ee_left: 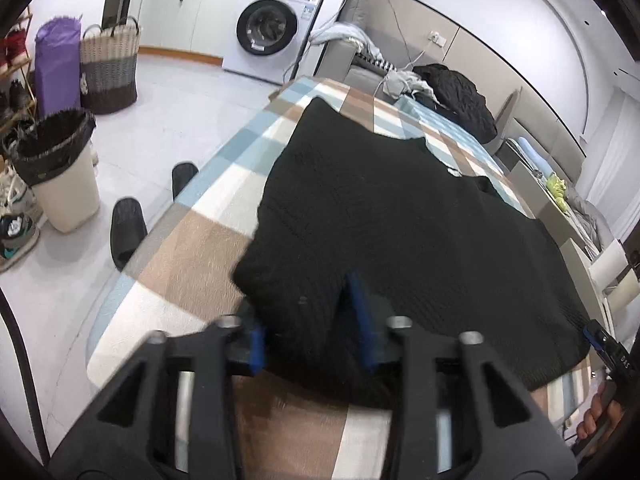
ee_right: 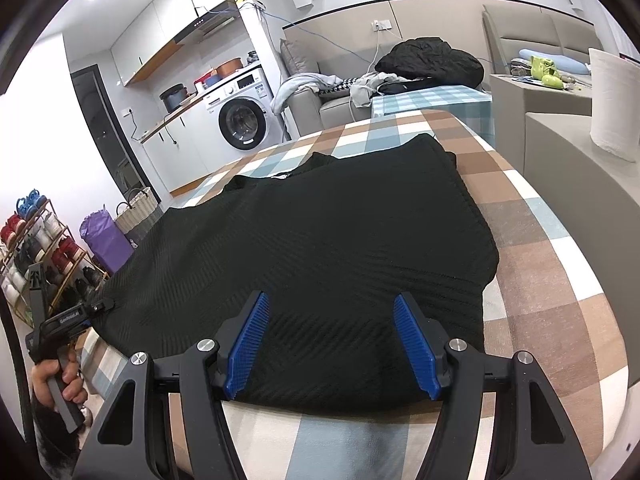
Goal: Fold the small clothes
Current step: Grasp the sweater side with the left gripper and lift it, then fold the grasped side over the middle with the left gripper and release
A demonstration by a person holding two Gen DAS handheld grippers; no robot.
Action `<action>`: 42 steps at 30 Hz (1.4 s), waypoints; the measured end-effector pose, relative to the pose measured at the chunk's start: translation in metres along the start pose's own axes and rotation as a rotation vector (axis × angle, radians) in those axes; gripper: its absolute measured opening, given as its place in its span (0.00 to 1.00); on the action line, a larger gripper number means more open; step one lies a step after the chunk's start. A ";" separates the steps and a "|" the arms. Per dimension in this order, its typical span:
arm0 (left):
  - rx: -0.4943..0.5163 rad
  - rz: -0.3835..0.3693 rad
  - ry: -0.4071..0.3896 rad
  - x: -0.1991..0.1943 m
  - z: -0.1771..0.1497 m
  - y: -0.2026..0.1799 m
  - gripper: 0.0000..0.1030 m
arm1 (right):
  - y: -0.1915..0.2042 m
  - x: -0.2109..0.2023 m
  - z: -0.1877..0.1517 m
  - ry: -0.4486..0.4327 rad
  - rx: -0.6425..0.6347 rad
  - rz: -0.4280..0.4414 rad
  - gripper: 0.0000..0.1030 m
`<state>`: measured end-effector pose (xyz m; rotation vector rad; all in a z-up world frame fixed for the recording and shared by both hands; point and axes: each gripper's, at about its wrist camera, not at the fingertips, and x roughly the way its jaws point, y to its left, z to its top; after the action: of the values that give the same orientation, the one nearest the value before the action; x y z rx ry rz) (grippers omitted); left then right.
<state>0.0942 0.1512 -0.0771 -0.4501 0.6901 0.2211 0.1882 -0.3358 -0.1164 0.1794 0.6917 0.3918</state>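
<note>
Left wrist view
Garment: a black knit garment (ee_left: pixel 400 216) lies spread flat on a table covered by a checked cloth (ee_left: pixel 192 248) in brown, blue and cream squares.
Left gripper: the left gripper (ee_left: pixel 312 320) sits at the garment's near hem, blue pads (ee_left: pixel 362 312) wide apart, with a raised fold of black fabric lying between them; whether the pads press that fabric cannot be told, the near part being blurred.
Right gripper: only its tip (ee_left: pixel 604 344) shows at the right edge, beside the garment's near right corner; its finger state cannot be told from here.
Floor side: a lined waste bin (ee_left: pixel 60 168), a woven basket (ee_left: pixel 109 68), a purple bag (ee_left: pixel 56 64) and two black slippers (ee_left: pixel 128 228) stand left of the table.
Background: a washing machine (ee_left: pixel 272 28) stands under a counter; a dark jacket (ee_left: pixel 460 100) lies heaped beyond the table's far end.

Right wrist view
Garment: the same black garment (ee_right: pixel 320 240) covers most of the table, its near hem just under the fingers.
Right gripper: the right gripper (ee_right: pixel 336 336) hovers over the near hem, fingers spread wide, ribbed blue pads (ee_right: pixel 412 344) on either side of the fabric without closing on it.
Left gripper: it (ee_right: pixel 76 314) is at the garment's left corner, held by a hand (ee_right: pixel 52 384); its fingers are too small to judge.
Right side: a white paper roll (ee_right: pixel 614 104) stands on a grey ledge.
Left side: a shoe rack (ee_right: pixel 36 248) lines the wall.
</note>
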 end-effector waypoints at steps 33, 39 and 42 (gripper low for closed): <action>0.487 -0.358 0.006 -0.013 -0.027 -0.190 0.70 | 0.009 0.008 0.000 0.054 0.016 0.071 0.66; 0.367 -0.257 0.000 -0.015 -0.013 -0.126 0.70 | 0.031 0.018 0.006 0.109 0.035 0.162 0.66; 0.309 -0.233 0.004 -0.013 -0.007 -0.105 0.70 | 0.044 0.028 0.008 0.150 0.045 0.197 0.66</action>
<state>0.1164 0.0544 -0.0389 -0.2313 0.6559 -0.1061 0.1999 -0.2843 -0.1144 0.2641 0.8345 0.5824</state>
